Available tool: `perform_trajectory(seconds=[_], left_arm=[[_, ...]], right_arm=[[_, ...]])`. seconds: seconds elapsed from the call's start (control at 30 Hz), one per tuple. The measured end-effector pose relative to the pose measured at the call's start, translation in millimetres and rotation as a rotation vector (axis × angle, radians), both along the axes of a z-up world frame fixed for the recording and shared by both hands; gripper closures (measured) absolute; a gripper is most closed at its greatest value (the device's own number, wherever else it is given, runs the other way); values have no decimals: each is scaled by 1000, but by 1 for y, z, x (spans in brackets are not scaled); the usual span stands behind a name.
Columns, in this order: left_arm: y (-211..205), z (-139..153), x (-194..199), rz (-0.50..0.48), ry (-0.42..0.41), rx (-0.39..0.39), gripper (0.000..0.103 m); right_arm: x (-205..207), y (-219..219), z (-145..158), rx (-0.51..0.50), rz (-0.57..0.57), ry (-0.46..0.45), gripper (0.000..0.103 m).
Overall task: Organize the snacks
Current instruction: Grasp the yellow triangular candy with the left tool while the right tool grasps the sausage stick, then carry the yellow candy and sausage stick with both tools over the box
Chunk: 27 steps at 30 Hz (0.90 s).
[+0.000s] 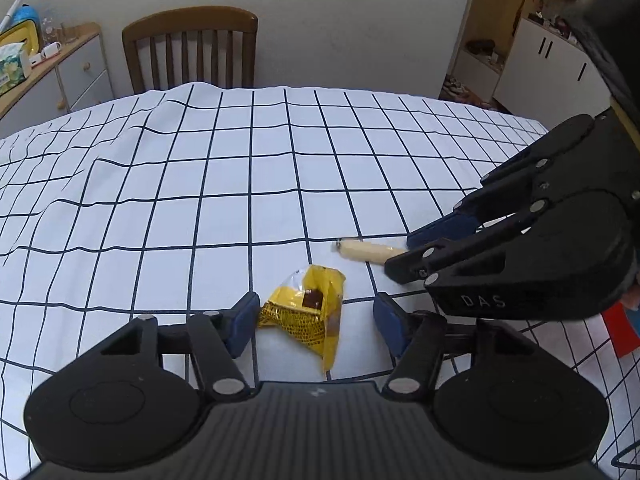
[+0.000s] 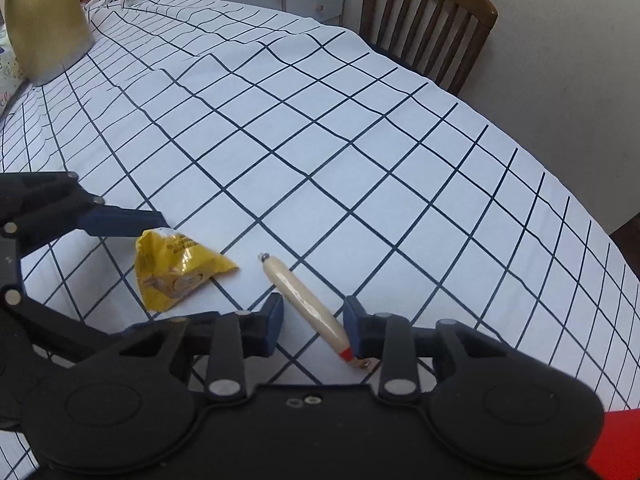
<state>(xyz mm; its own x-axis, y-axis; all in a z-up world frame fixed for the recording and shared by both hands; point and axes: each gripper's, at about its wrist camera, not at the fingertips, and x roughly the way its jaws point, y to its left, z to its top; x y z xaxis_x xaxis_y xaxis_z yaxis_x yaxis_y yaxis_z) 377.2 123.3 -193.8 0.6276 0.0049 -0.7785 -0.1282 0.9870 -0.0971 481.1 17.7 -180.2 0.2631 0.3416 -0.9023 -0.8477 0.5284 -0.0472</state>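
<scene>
A crumpled yellow snack packet [image 1: 308, 316] lies on the checked tablecloth [image 1: 240, 184]. My left gripper [image 1: 316, 320] straddles it: the left pad touches its edge, while a gap remains at the right pad, so the jaws are open. To its right lies a pale sausage stick [image 2: 308, 304] with a red-taped end. My right gripper [image 2: 314, 322] straddles this stick; the right pad is against the red end and the left pad stands off it. The same stick [image 1: 364, 250] runs in between the right gripper's fingers [image 1: 440, 230] in the left wrist view. The packet [image 2: 176, 272] sits below a blue left finger [image 2: 124, 222].
A wooden chair [image 1: 188, 48] stands at the table's far side, with a drawer cabinet [image 1: 76, 68] to its left. A gold dome-shaped object [image 2: 44, 20] stands on the far left of the cloth. Something red [image 1: 620, 328] lies at the right edge.
</scene>
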Motion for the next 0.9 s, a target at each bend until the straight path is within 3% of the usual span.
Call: perform_trajectory(seconds=[0.1,0.17,0.47,0.67,0.9], left_arm=[[1,-1,1,3,4,10,48],[3,0,0,10,7,1,62],[8,1,-7,44,33,-68,66],[4,3,-25,74,56,-106,66],[-4,17,-49,100,68,-134,66]], right_arm=[[-6,1,0,-1,-2,-8,88],[-10,1,0,-8,-17,-34,93],[-19,-13,-1,3,-159,-66,94],[-32,-36,7,64,-291,-33,94],[-59,-60,21,100,-351,-25,94]])
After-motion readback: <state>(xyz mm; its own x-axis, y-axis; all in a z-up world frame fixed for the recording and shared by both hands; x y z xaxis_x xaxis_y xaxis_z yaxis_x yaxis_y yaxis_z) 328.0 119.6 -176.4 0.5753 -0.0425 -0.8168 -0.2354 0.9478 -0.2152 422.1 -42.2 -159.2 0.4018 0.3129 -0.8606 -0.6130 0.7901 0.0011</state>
